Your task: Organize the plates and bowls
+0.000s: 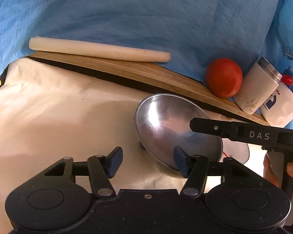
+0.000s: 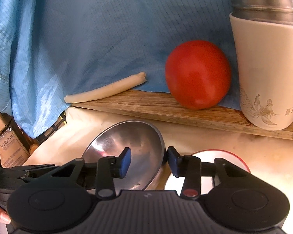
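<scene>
Makeshift home kitchen corner.
I see a tomato (image 2: 198,74), an insulated cup (image 2: 267,66) and a wooden board (image 2: 166,107) against a blue cloth (image 2: 107,29).

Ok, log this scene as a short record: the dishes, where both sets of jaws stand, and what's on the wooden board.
bowl: steel bowl, tilted, on the white-covered surface
plate: white plate with red rim, beside the bowl, partly hidden
right gripper: jaws open, straddling the bowl's rim, one inside, one outside
left gripper: jaws open, one jaw at the bowl's near edge
wooden board: holds tomato, cream tumbler with metal top, white stick
backdrop: blue cloth
</scene>
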### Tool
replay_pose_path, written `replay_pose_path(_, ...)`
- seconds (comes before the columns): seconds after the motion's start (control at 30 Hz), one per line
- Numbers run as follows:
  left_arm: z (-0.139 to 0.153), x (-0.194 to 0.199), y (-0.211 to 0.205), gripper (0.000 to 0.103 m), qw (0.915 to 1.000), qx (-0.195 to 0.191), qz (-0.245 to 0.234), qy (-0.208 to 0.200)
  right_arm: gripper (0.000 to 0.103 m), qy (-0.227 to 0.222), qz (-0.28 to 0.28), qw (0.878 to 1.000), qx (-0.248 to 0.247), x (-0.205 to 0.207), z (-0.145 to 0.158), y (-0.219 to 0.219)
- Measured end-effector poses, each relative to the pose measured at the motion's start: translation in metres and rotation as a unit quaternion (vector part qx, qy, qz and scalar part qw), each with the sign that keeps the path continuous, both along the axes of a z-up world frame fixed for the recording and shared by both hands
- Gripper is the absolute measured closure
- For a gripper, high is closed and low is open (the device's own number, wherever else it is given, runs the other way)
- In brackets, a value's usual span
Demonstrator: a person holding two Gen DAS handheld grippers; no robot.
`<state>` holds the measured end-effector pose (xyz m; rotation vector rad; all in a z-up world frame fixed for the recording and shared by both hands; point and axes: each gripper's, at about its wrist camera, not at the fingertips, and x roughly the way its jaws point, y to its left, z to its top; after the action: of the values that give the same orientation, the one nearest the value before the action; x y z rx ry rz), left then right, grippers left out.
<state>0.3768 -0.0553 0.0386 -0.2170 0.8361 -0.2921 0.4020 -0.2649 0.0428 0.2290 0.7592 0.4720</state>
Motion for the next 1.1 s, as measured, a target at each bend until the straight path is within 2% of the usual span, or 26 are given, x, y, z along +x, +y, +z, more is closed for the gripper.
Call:
replay_pose_path(0.1,0.000,0.000,-0.001,0.060,1.0000,0.000,-0.005,0.000,0.071,0.004,0.000,1.000,-0.007,0.000,-0.001,0.000)
replay_pose_path(0.17,0.000,0.000,-0.001,0.062,1.0000,0.002,-0.006,0.000,0.079,0.006,-0.004,1.000,-0.018,-0.001,-0.002,0.002)
replay_pose_path(0.33,0.001,-0.002,0.002,0.074,1.0000,0.001,0.007,-0.001,0.090,0.005,-0.019,0.999,-0.027,-0.004,-0.001,0.003)
replay_pose_path(0.63,0.007,-0.009,0.005,0.081,0.9995,0.003,0.027,-0.012,0.094,0.003,-0.024,0.999,-0.030,-0.010,0.003,0.006)
replay_pose_path(1.1,0.036,-0.035,0.004,0.082,0.9985,-0.016,0.028,-0.045,0.094,-0.019,-0.027,0.999,-0.012,-0.035,0.028,-0.008)
